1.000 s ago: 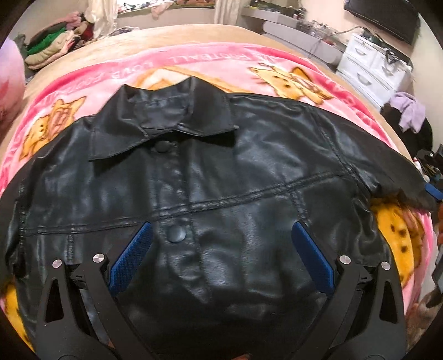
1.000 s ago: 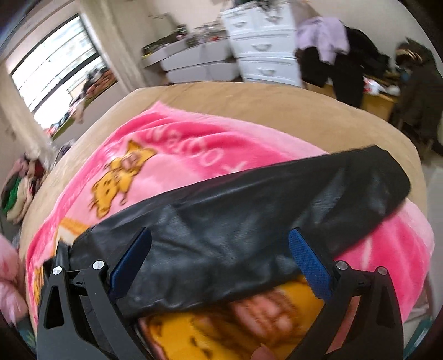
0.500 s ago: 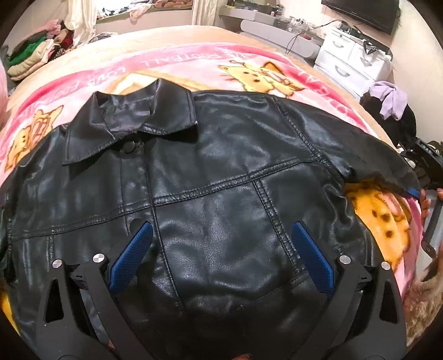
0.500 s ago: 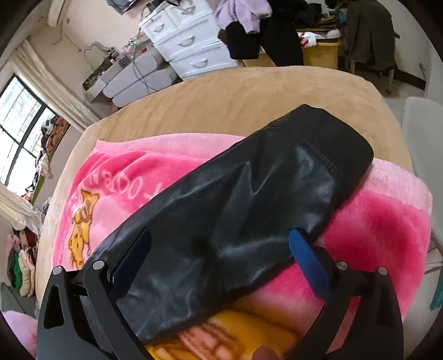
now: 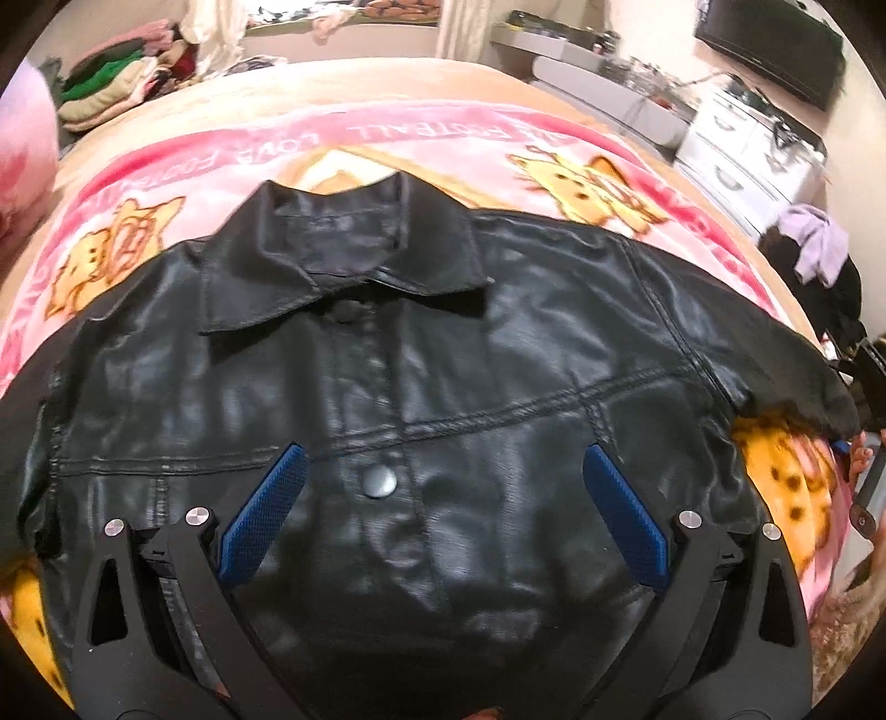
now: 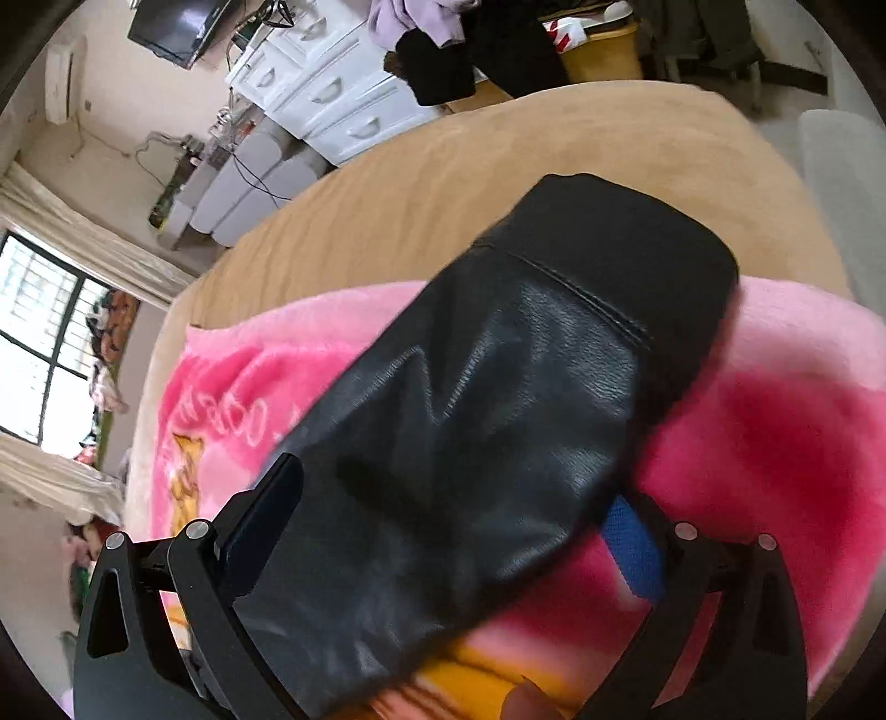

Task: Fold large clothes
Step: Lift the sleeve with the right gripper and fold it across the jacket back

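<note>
On the bed, a pink cartoon blanket (image 5: 421, 133) carries a band of pale capitals; they run upside down from my side, and I can make out "LOVE" and what looks like "FOOTBALL", the rest too soft to read. Yellow cartoon cats (image 5: 587, 183) are printed across it. Beyond, a white chest of drawers (image 6: 326, 94) has a lilac garment (image 6: 410, 22) heaped on top; what its drawers hold is hidden.

My black leather jacket (image 5: 443, 399) lies flat, front up, on the blanket, collar (image 5: 343, 249) away from me, buttoned, with a round snap (image 5: 380, 479) at the placket. My left gripper (image 5: 443, 498) hovers over its chest with the jaws spread wide, holding nothing. My right gripper (image 6: 459, 526) is wide too, its blue pads either side of the jacket's sleeve (image 6: 498, 421), which runs between them toward the cuff (image 6: 626, 249); they are not closed on it.
</note>
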`<state>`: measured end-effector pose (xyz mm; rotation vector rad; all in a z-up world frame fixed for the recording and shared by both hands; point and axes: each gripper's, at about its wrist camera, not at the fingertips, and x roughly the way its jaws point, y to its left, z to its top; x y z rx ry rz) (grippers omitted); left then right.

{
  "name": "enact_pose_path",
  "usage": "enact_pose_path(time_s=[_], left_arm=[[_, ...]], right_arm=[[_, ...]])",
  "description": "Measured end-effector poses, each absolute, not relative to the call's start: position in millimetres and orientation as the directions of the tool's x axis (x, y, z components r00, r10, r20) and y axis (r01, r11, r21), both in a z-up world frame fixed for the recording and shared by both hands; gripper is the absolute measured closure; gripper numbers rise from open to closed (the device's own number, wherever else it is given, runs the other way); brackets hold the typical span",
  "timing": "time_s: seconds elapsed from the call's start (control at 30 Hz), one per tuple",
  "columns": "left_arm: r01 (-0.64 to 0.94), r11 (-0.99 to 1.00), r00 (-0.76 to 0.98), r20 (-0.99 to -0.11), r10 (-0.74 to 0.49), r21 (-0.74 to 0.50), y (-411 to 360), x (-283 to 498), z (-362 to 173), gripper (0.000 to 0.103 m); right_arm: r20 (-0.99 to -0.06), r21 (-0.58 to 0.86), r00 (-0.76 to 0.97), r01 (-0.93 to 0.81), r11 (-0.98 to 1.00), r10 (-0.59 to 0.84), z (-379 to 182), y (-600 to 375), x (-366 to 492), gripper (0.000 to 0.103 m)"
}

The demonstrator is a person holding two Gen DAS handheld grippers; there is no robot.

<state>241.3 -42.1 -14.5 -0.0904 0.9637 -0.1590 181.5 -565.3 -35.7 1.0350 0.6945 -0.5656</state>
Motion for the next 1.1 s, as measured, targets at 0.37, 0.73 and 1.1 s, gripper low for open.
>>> enact_pose_path(time_s=[0.37, 0.73, 1.1], left_arm=[[0.050, 0.975, 0.592, -0.780, -0.202, -0.215, -22, 240, 6, 0.009], [0.065, 0.932, 0.622, -0.716, -0.317, -0.356, 3, 230, 42, 0.009], [0.113, 0.800, 0.650, -0.565, -0.508, -0.589, 46, 216, 70, 0.009]], right_arm=[[-0.534, 0.661, 0.845, 0.445, 0.604, -0.038, 12, -546, 199, 0.090], [-0.241, 0.557, 0.937, -0.079, 0.827, 0.251, 104, -428, 207, 0.094], [-0.281, 0.351, 0.780, -0.458, 0.817, 0.558, 117, -280, 210, 0.095]])
